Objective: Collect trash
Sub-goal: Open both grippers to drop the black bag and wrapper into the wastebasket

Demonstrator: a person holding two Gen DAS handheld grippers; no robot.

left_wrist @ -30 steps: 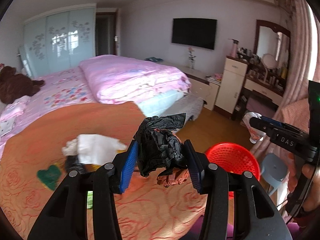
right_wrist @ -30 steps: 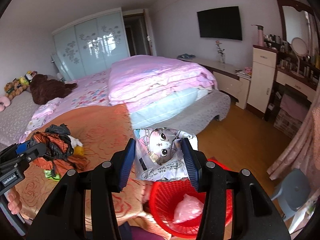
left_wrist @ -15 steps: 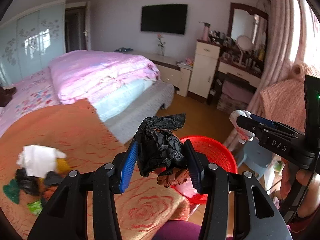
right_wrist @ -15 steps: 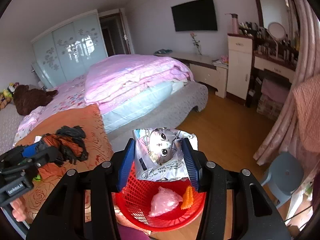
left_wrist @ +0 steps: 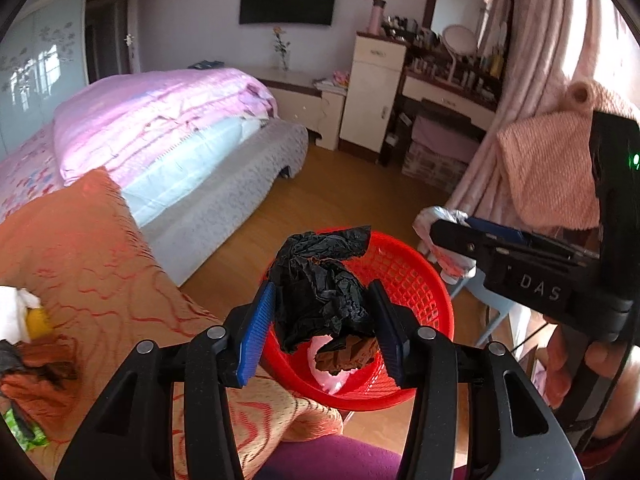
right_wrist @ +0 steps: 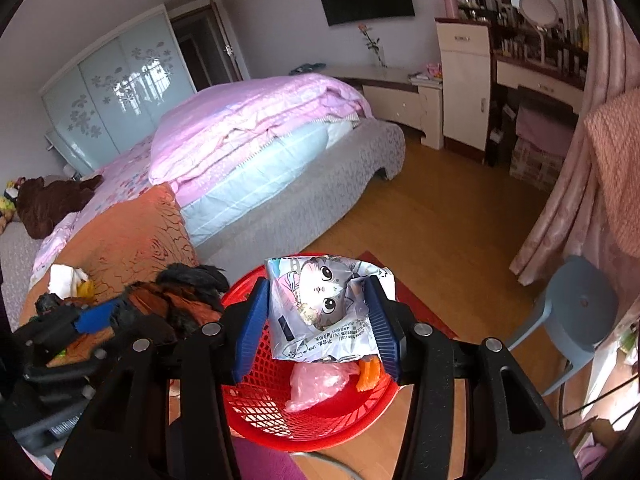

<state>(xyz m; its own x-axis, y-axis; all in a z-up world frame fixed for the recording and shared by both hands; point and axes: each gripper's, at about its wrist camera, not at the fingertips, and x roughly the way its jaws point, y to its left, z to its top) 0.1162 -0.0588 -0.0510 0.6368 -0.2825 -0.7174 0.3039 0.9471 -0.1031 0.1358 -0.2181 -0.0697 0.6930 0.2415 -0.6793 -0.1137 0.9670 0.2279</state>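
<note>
My left gripper (left_wrist: 322, 320) is shut on a crumpled black plastic bag (left_wrist: 320, 280) with a brown scrap hanging under it, held over the red mesh basket (left_wrist: 416, 292). My right gripper (right_wrist: 318, 320) is shut on a snack packet with a cartoon cat (right_wrist: 324, 308), also above the red basket (right_wrist: 256, 392). The basket holds a pink plastic bag (right_wrist: 316, 384) and an orange scrap (right_wrist: 368, 374). The right gripper (left_wrist: 452, 236) shows at the right of the left wrist view, the left gripper (right_wrist: 96, 316) at the left of the right wrist view.
More trash lies on the orange blanket (left_wrist: 80, 248): white tissue (left_wrist: 14, 312), a yellow piece, brown and green wrappers (left_wrist: 24, 436). A bed with pink bedding (right_wrist: 256, 128) lies beyond. A grey stool (right_wrist: 576, 304), curtain and dressing table stand to the right.
Both grippers have swung right from over the blanket to above the red basket, each still holding its trash. The trash pile on the blanket has slid to the left edge of view.
</note>
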